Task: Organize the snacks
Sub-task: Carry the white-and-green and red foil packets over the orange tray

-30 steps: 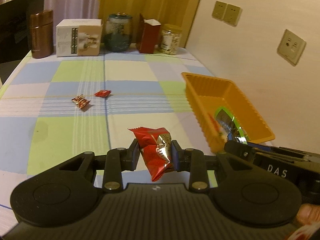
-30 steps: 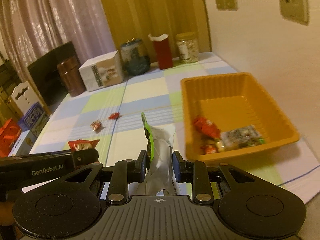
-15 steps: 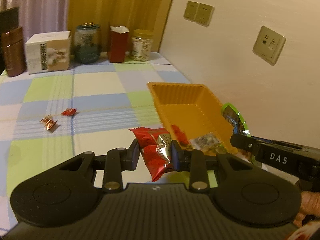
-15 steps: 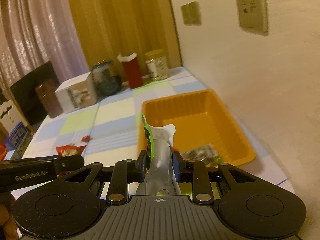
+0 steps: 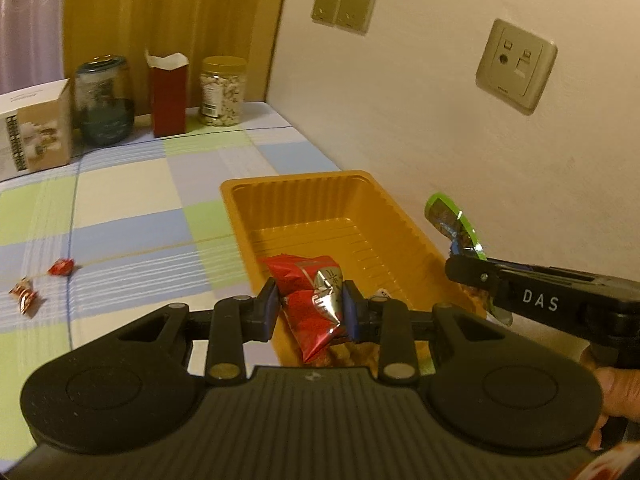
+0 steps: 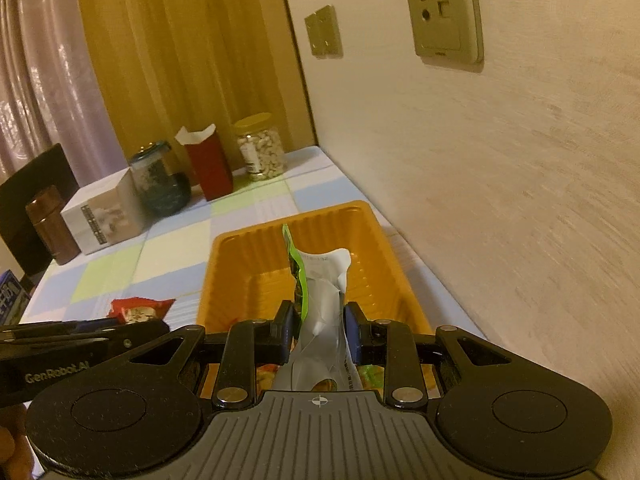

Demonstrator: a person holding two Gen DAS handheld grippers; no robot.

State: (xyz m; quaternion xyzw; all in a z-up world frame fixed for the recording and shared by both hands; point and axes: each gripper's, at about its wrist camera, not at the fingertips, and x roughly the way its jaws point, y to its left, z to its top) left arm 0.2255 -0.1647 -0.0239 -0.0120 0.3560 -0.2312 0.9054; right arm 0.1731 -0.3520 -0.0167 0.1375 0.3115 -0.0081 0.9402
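My left gripper (image 5: pixel 309 309) is shut on a red foil snack packet (image 5: pixel 310 300) and holds it over the near end of the orange tray (image 5: pixel 320 200). My right gripper (image 6: pixel 319 326) is shut on a green-edged silver packet (image 6: pixel 320 284), also above the orange tray (image 6: pixel 248 256). That packet also shows in the left wrist view (image 5: pixel 454 226) at the tray's right rim. The red packet (image 6: pixel 140 309) shows at the left in the right wrist view. Snacks lie in the tray's near end, mostly hidden by the grippers.
Two small red candies (image 5: pixel 60 267) (image 5: pixel 25 295) lie on the checked tablecloth at the left. A white box (image 5: pixel 34 136), a dark glass jar (image 5: pixel 105 100), a red carton (image 5: pixel 168 94) and a nut jar (image 5: pixel 222 90) stand along the back. The wall runs close on the right.
Both grippers have moved right and forward with their packets, from over the tablecloth to above the orange tray. The grips have not changed.
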